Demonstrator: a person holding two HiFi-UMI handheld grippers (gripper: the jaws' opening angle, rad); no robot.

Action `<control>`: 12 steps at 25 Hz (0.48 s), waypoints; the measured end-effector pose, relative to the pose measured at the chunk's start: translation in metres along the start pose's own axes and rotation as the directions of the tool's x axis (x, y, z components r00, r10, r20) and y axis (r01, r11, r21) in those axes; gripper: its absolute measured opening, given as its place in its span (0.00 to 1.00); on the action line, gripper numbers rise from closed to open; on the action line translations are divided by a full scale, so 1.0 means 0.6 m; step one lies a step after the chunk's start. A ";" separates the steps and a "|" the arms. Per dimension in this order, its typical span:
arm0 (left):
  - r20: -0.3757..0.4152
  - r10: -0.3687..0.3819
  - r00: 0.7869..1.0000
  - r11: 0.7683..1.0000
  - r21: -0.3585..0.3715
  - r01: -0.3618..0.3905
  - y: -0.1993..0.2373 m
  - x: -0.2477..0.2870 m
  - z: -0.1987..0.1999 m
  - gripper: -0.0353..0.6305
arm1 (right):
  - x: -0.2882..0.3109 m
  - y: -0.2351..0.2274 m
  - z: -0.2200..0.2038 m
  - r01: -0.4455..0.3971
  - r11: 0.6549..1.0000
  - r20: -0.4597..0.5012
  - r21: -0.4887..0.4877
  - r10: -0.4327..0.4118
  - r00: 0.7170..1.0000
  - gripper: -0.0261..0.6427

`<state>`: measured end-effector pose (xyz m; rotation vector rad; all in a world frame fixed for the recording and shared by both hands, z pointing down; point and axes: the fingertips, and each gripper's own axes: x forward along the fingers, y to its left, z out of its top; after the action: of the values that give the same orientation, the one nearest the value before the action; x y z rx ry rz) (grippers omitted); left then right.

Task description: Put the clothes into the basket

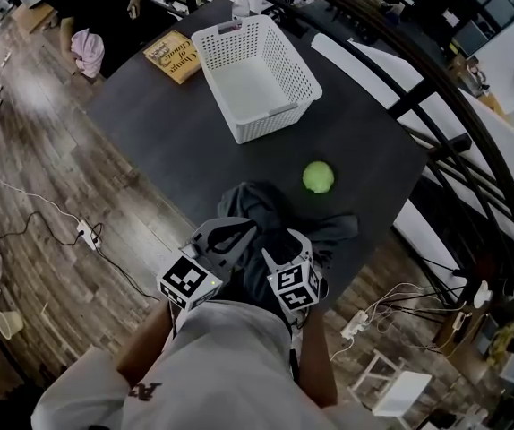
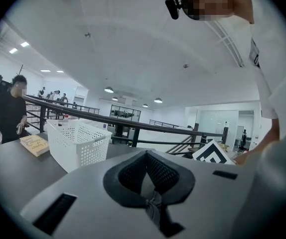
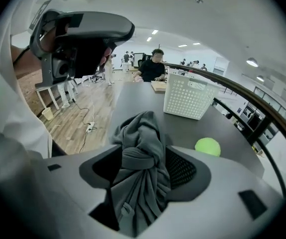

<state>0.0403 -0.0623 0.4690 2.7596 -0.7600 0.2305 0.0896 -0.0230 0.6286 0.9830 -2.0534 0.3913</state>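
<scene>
At the near edge of the dark counter (image 1: 167,141), a grey garment (image 1: 266,206) lies in a crumpled heap directly beneath both of my grippers. My right gripper (image 3: 143,183) points steeply down at it, jaws about half apart, with a twisted fold of the garment standing between them. The pads do not appear to press on the cloth, so I judge it not yet gripped. My left gripper (image 2: 148,180) points almost level across the counter, jaws drawn close together with nothing between them.

The white basket (image 1: 275,122) stands farther along the counter, well apart from the garment. Its floor shows bare, with no clothing in it. A green ball (image 1: 319,176) sits between garment and basket, nearer the garment, and a book (image 1: 175,56) lies just beside the basket.

Progress, as I judge it, is at the opening stage, since nothing has been delivered. What is left is to close on the garment, lift it, carry it past the ball and let it go over the basket. A pink cloth (image 1: 88,50) shows beside a person at the far end; whether it belongs to the task I cannot tell.
</scene>
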 end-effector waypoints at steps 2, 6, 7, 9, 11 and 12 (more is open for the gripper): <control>-0.012 -0.001 1.000 1.000 -0.001 0.001 -0.001 0.001 -0.008 0.06 | 0.014 0.007 -0.008 -0.021 1.000 -0.014 0.017 0.021 1.000 0.47; -0.022 -0.001 1.000 1.000 -0.007 0.000 -0.002 0.002 -0.013 0.06 | 0.035 0.016 -0.021 -0.050 0.998 -0.029 0.034 0.051 0.998 0.53; -0.024 0.000 1.000 1.000 -0.008 0.000 -0.002 0.003 -0.014 0.06 | 0.039 0.017 -0.024 -0.055 0.998 -0.033 0.038 0.056 0.998 0.54; -0.028 0.001 1.000 1.000 -0.009 -0.001 0.000 0.004 -0.017 0.06 | 0.047 0.020 -0.028 -0.065 0.997 -0.039 0.044 0.067 0.997 0.56; -0.033 0.002 0.999 1.000 -0.009 -0.002 0.001 0.004 -0.021 0.06 | 0.056 0.023 -0.033 -0.072 0.996 -0.048 0.050 0.074 0.996 0.58; -0.037 0.003 0.999 1.000 -0.010 -0.003 0.002 0.004 -0.024 0.06 | 0.061 0.024 -0.036 -0.074 0.996 -0.054 0.054 0.077 0.996 0.59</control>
<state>0.0404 -0.0601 0.4834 2.7371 -0.7542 0.2765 0.0767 -0.0199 0.6711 0.9165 -2.0430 0.5092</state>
